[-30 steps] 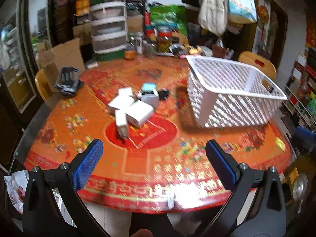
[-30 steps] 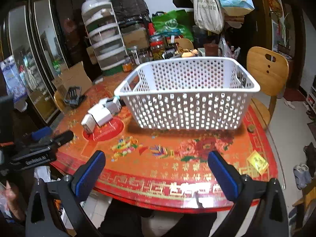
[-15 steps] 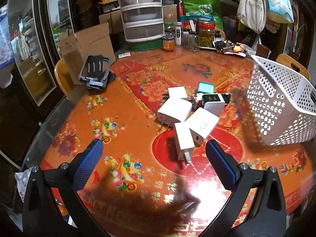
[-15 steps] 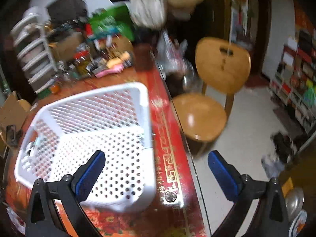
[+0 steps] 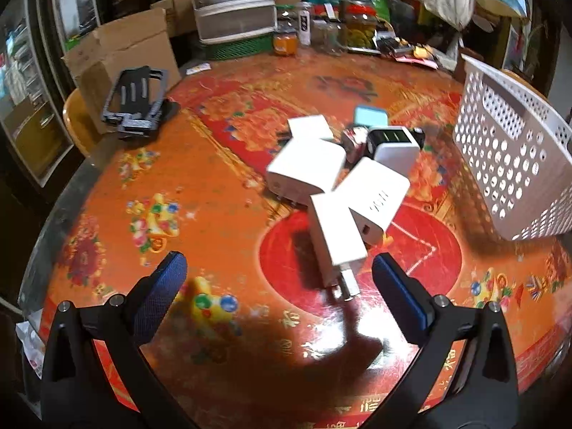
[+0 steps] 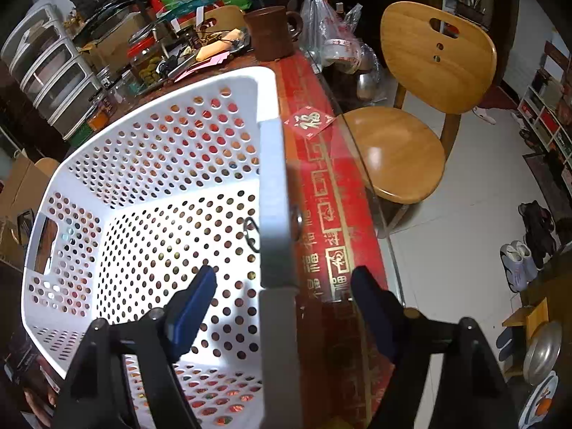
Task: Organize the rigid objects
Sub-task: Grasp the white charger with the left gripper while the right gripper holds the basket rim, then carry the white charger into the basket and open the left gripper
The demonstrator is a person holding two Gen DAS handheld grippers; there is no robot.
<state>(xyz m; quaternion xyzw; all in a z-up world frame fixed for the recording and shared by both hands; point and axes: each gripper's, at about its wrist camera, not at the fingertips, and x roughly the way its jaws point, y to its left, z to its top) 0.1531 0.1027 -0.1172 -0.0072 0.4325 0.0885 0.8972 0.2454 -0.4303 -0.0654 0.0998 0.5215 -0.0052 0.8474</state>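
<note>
Left gripper (image 5: 279, 279) hangs wide open over the red patterned round table (image 5: 221, 150), white plug-in chargers (image 5: 343, 193) heaped at twelve o'clock. Right gripper (image 6: 284, 291), jaws just closing, straddles the white perforated plastic basket (image 6: 150, 186) rim, pads not touching.

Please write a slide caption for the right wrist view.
Right gripper straddles the white basket rim, jaws closing around it, pads not yet touching.
</note>
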